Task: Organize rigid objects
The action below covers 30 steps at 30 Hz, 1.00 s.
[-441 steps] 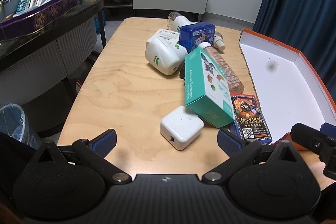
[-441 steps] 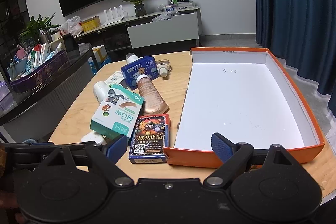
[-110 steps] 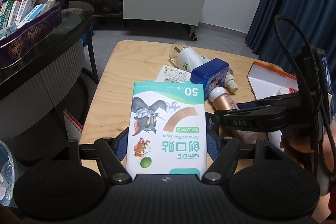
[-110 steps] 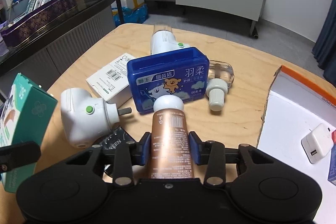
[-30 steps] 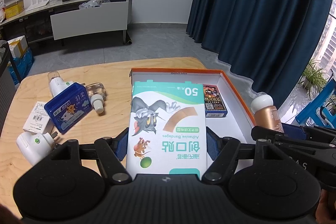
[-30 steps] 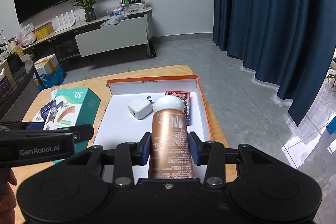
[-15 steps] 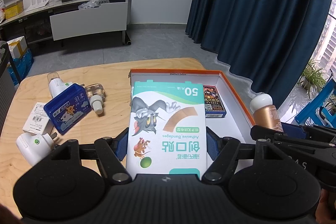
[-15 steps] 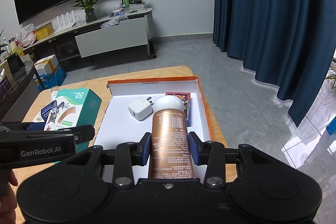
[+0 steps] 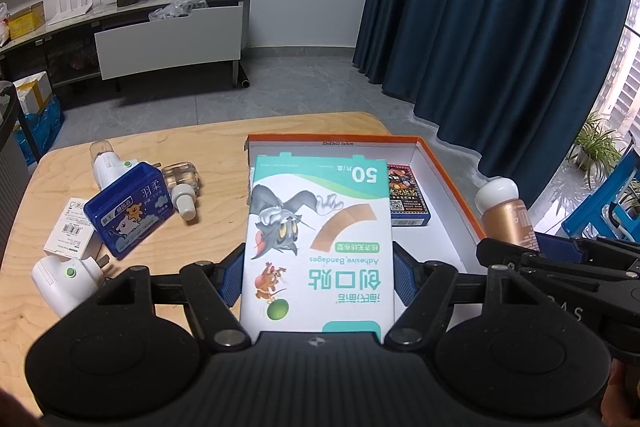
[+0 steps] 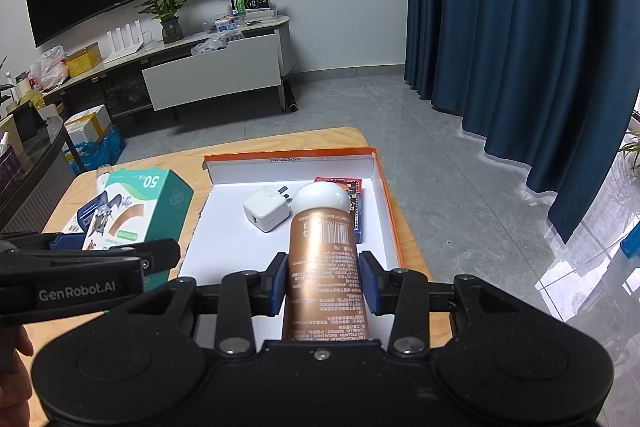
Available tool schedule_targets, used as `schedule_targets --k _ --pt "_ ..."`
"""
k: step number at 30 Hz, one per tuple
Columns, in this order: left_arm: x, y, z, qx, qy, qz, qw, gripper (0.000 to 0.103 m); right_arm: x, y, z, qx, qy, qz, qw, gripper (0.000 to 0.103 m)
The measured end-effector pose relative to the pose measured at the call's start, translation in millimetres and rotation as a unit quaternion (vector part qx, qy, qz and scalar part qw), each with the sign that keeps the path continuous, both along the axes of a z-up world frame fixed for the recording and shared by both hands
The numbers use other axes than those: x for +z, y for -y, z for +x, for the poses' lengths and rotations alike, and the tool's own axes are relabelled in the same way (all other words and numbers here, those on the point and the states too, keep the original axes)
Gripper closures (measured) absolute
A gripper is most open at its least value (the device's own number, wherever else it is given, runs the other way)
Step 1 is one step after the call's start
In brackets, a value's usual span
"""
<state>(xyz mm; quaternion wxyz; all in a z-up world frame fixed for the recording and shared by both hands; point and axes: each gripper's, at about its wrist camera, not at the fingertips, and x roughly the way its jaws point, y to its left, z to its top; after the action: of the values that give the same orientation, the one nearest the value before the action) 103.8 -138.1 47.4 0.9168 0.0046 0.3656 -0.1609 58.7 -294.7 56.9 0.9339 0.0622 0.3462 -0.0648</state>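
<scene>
My left gripper [image 9: 318, 273] is shut on a teal and white bandage box [image 9: 320, 243], held above the near left part of the orange-rimmed white box [image 9: 448, 183]. My right gripper [image 10: 324, 281] is shut on a copper bottle with a white cap [image 10: 324, 251], held over the orange box [image 10: 386, 211]. The bottle also shows in the left wrist view [image 9: 506, 213], and the bandage box in the right wrist view [image 10: 136, 207]. Inside the orange box lie a white charger [image 10: 266, 209] and a card pack [image 9: 406, 201].
On the wooden table [image 9: 208, 223] left of the orange box lie a blue box [image 9: 130, 213], a small clear bottle [image 9: 184, 187], two white plug-in devices [image 9: 68, 277], and a white carton [image 9: 70, 227]. Blue curtains hang at the right.
Over the last second both grippers have crept slightly forward over the orange box, still holding their objects. Before that, each lifted its object from the table pile.
</scene>
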Motion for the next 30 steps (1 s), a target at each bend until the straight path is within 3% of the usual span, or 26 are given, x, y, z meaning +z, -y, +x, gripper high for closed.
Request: schedule_targets --k 30 --pt "-2.3 0.3 0.7 0.0 -0.004 -0.001 1.0 0.031 0.7 1.6 0.4 -0.001 0.0 0.0 1.0 0.056"
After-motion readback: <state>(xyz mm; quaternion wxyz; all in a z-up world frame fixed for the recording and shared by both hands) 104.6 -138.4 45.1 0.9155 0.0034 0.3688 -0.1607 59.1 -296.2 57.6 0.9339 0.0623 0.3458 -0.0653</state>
